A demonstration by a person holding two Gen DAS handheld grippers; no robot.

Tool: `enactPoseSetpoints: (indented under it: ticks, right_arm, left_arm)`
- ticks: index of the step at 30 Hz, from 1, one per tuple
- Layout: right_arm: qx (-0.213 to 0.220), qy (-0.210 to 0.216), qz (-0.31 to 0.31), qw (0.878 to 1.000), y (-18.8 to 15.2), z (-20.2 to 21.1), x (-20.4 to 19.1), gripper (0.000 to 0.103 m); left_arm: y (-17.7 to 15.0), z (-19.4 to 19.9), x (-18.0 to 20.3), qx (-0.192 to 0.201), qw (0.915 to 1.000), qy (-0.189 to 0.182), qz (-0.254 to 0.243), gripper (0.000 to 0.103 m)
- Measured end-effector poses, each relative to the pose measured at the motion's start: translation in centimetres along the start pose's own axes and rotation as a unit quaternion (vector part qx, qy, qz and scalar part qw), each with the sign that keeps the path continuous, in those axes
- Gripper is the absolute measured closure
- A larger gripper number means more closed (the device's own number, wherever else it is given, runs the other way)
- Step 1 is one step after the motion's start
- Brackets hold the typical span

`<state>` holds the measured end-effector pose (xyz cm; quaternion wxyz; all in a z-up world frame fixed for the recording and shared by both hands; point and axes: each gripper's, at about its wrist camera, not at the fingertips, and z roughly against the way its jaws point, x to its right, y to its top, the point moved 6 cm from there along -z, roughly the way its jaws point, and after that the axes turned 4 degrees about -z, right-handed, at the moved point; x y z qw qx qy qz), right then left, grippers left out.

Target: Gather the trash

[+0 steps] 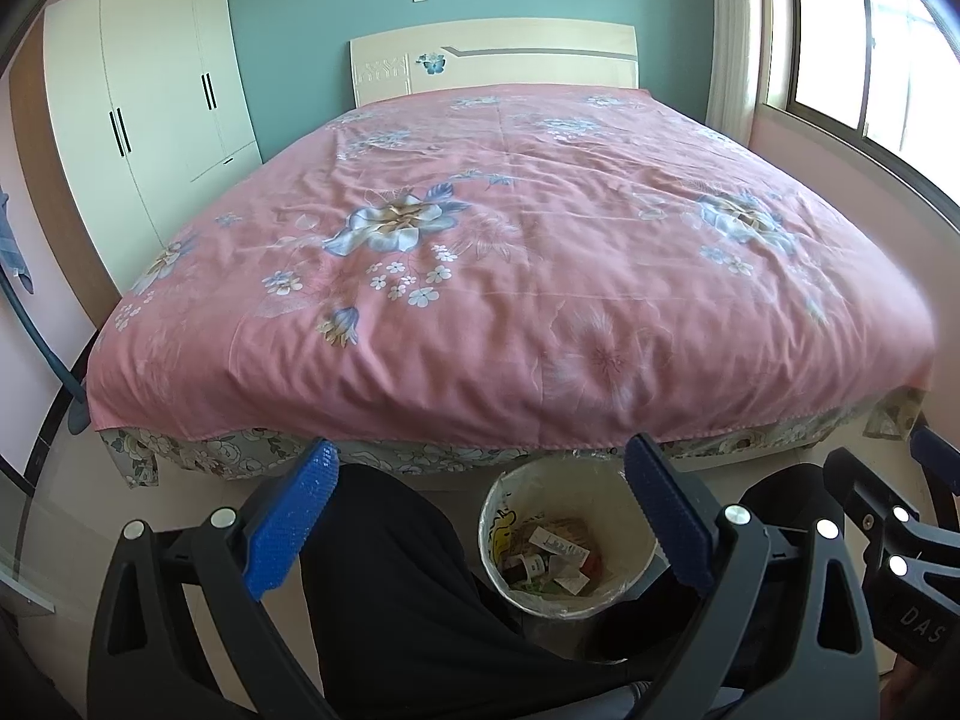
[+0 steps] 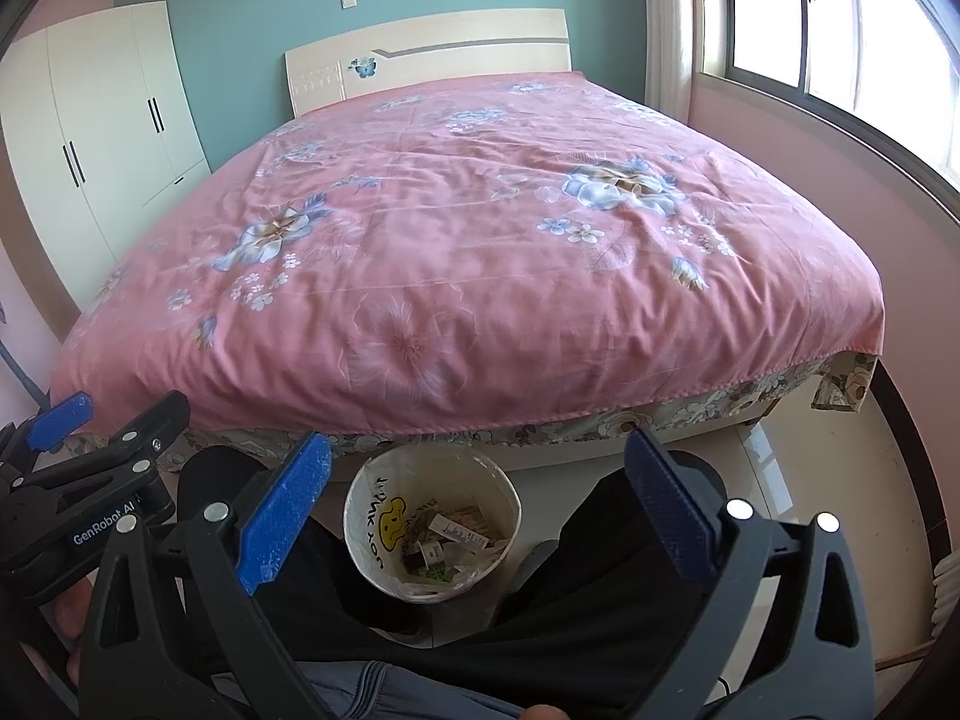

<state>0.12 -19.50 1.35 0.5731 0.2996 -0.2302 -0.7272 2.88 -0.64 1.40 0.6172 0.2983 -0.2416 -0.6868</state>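
Left gripper (image 1: pixel 480 510) and right gripper (image 2: pixel 480 504) spread wide, empty. Trash (image 2: pixel 447 537) in bin (image 2: pixel 366 516) on floor at bed (image 1: pixel 510 252) foot. Likely light, crumply paper; pinch edges.

Bright daylight from the big glass window (image 2: pixel 840 48) at right, panes blown out w/ glare. Pink floral bedspread (image 1: pixel 510 276) evenly lit, soft shadow under bed edge. Strong fisheye bending, dark vignette corners, slight edge blur.

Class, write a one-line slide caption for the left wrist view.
Open left gripper held above a lined waste bin of wrappers, at the foot of a pink floral bed.
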Motion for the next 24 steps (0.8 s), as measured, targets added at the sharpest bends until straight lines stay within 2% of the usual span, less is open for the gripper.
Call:
enactPoseSetpoints:
  ticks: [14,18,24]
  right_arm:
    - [-0.004,0.006,-0.001,1.000,-0.25,-0.18,0.39,0.007]
    - [-0.005,0.009,-0.002,1.000,-0.31,-0.22,0.40,0.007]
    - [-0.006,0.009,-0.003,1.000,-0.39,-0.23,0.48,0.007]
  left_arm:
    - [-0.11,0.20,0.48,0.010,0.9998,0.006,-0.013,0.005]
    - [-0.11,-0.01,0.41,0.005,0.9999,-0.007,-0.013,0.005]
    - [-0.11,-0.09,0.50,0.003,0.9999,-0.008,-0.014,0.005]
